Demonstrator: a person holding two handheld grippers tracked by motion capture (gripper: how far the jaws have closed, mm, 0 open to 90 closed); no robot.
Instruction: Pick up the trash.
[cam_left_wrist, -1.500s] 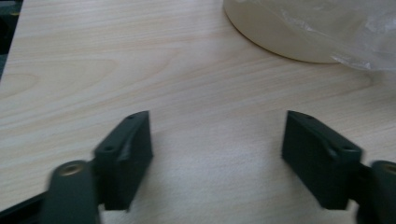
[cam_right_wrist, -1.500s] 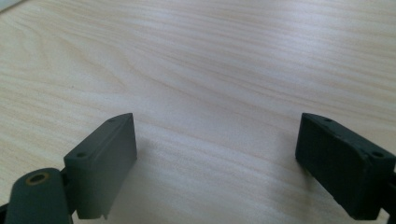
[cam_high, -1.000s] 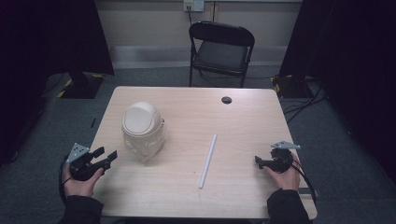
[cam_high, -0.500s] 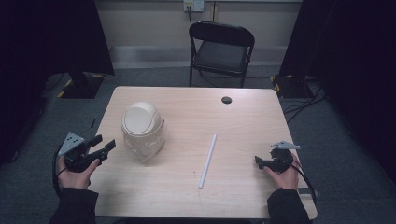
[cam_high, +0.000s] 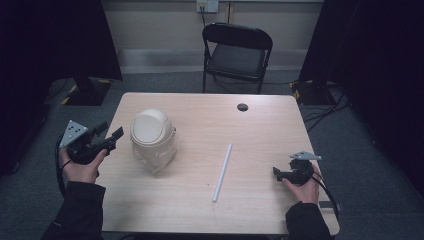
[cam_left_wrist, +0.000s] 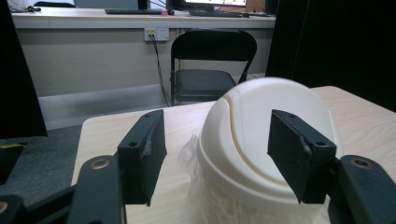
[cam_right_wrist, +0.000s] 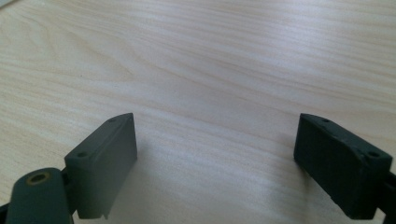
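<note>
Black jaws first: on the left gripper (cam_left_wrist: 215, 158) they stand wide apart with nothing held, and in the left gripper view the cream domed plastic bin with a swing lid (cam_left_wrist: 266, 154) sits just beyond them, its rounded top showing through the gap. From the high view, that left gripper (cam_high: 102, 140) hangs off the left edge of the pale wooden table (cam_high: 200, 200), aimed at the bin (cam_high: 152, 137), near it but not touching. The person's left hand (cam_high: 80, 167) grips it from below, dark sleeve trailing back.

Over to the right gripper (cam_right_wrist: 217, 163): jaws spread wide too, empty, bare wood grain between them and very close beneath. In the high view, this gripper (cam_high: 287, 174) sits well to the right of the bin, near the table's right front corner, with the right hand (cam_high: 302, 187) wrapped behind it and the grey plate on top.

Between bin and right gripper lies a long thin white rod (cam_high: 222, 172), flat on the wood, slanting away from the front edge, apart from both. Behind and to the right of the bin, a small dark round hole (cam_high: 242, 107) marks the tabletop. Farther back still, off the table, stands a black folding chair (cam_high: 237, 52); the left gripper view catches that chair (cam_left_wrist: 210, 65) right above the bin's dome, against a beige wall.
</note>
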